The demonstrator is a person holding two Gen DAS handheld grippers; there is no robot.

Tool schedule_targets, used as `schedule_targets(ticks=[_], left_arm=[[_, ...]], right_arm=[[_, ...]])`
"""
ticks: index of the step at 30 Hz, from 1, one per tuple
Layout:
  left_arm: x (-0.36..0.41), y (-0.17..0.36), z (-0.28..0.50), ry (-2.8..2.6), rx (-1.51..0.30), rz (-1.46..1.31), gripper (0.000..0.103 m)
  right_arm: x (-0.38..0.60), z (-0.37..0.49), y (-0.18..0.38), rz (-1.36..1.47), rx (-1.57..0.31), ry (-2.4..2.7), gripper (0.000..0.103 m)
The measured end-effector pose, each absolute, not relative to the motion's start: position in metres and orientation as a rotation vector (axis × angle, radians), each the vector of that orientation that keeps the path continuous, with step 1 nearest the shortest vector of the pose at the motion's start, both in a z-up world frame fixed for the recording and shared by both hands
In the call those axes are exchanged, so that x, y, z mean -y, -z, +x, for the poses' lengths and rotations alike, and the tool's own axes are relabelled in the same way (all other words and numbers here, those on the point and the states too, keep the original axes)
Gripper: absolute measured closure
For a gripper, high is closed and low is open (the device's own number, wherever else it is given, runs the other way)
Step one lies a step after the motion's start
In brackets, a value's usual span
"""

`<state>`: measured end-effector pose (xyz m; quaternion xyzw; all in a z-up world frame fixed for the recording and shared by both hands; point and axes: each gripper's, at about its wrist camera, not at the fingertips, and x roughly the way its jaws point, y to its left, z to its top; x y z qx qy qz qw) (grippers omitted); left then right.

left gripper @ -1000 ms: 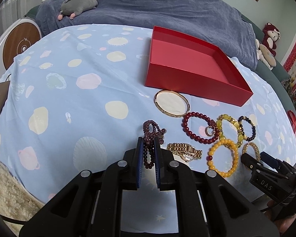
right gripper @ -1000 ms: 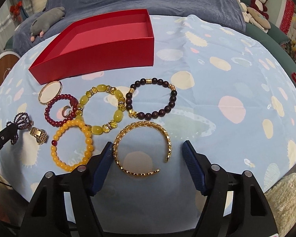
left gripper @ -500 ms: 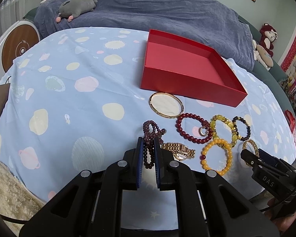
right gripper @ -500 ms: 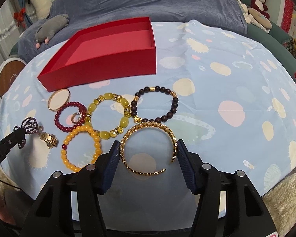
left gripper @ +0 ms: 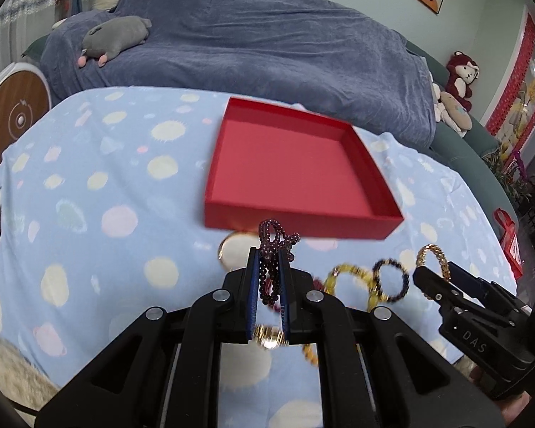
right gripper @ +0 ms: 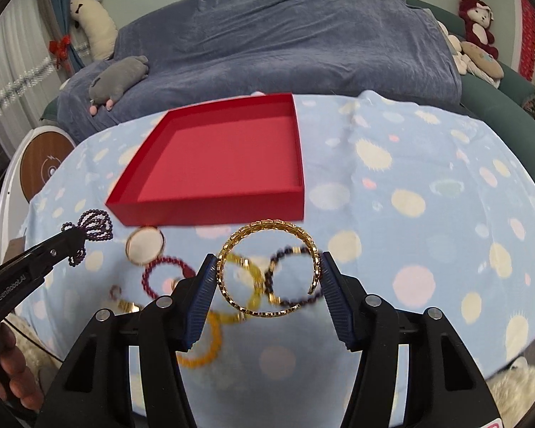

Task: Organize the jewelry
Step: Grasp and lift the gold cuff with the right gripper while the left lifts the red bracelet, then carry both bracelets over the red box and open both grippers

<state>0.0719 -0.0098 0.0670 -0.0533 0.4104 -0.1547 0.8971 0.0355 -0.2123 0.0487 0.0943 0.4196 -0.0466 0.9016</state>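
My left gripper (left gripper: 269, 267) is shut on a dark purple beaded bracelet (left gripper: 273, 240) and holds it in the air in front of the empty red box (left gripper: 289, 174). My right gripper (right gripper: 267, 278) is shut on a gold chain cuff bangle (right gripper: 267, 230), lifted above the cloth, near the red box (right gripper: 214, 157). Both also show from the other side: the cuff in the left wrist view (left gripper: 433, 255), the purple bracelet in the right wrist view (right gripper: 96, 224). On the cloth lie a gold hoop bangle (right gripper: 144, 244), a red bead bracelet (right gripper: 164, 274), a yellow bead bracelet (right gripper: 203, 349) and a dark bead bracelet (left gripper: 392, 280).
The table has a light blue spotted cloth (left gripper: 107, 185). A gold watch (left gripper: 267, 337) lies under my left gripper. Behind the table is a sofa under a blue-grey cover (left gripper: 267, 42) with plush toys (left gripper: 114, 35). A round wooden stool (left gripper: 14, 117) stands at the left.
Both grippers have lifted and moved forward toward the red box. The right gripper has closed on the gold cuff and raised it off the cloth. The left still holds the purple bracelet.
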Motion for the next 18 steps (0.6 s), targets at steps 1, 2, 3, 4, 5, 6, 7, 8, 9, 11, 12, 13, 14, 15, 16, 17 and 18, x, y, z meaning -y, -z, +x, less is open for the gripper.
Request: schedule_targets(ticks=[1,2,3,4,5,6,7,8,9,11,12,13,14,15,16,17,18], left_arm=[[0.013,-0.071,0.081,0.326,-0.838,-0.114,0.093],[0.015,-0.075,0.087,0.329,-0.829,-0.116,0.093],[0.018,-0.079,0.096,0.334,-0.819,-0.12,0.093],[0.021,-0.082,0.106,0.339,-0.81,-0.127,0.093],[0.023,-0.085,0.115,0.342,-0.805,-0.133,0.093],[0.026,-0.088,0.126,0.344,-0.799,-0.139,0.093],[0.029,-0.09,0.137,0.345,-0.793,-0.142,0.093],[0.031,-0.091,0.147,0.345,-0.788,-0.142,0.093],[0.034,-0.092,0.157,0.343,-0.784,-0.142,0.093],[0.04,-0.092,0.18,0.341,-0.779,-0.137,0.093],[0.042,-0.092,0.191,0.338,-0.777,-0.135,0.093],[0.046,-0.09,0.203,0.337,-0.778,-0.134,0.093],[0.049,-0.088,0.214,0.336,-0.781,-0.134,0.093],[0.051,-0.086,0.223,0.338,-0.787,-0.136,0.093],[0.054,-0.083,0.232,0.338,-0.793,-0.134,0.093],[0.057,-0.08,0.24,0.336,-0.796,-0.13,0.093],[0.059,-0.077,0.246,0.336,-0.8,-0.124,0.093]], right_arm=[[0.215,0.045,-0.051,0.198,-0.861,0.09,0.048],[0.216,0.052,-0.053,0.201,-0.854,0.085,0.048],[0.218,0.062,-0.055,0.201,-0.845,0.08,0.048],[0.219,0.07,-0.057,0.201,-0.838,0.077,0.048],[0.22,0.081,-0.059,0.198,-0.831,0.072,0.048],[0.221,0.092,-0.06,0.196,-0.825,0.068,0.048],[0.223,0.103,-0.061,0.193,-0.821,0.064,0.048],[0.224,0.115,-0.061,0.192,-0.818,0.06,0.048],[0.225,0.126,-0.061,0.193,-0.817,0.057,0.048],[0.228,0.152,-0.059,0.2,-0.817,0.047,0.048],[0.229,0.162,-0.058,0.201,-0.816,0.043,0.048],[0.23,0.173,-0.057,0.2,-0.818,0.039,0.048],[0.23,0.184,-0.055,0.196,-0.82,0.034,0.048],[0.229,0.192,-0.054,0.193,-0.822,0.031,0.048],[0.229,0.203,-0.051,0.187,-0.828,0.028,0.047],[0.228,0.21,-0.049,0.182,-0.832,0.025,0.048],[0.227,0.218,-0.045,0.175,-0.838,0.024,0.047]])
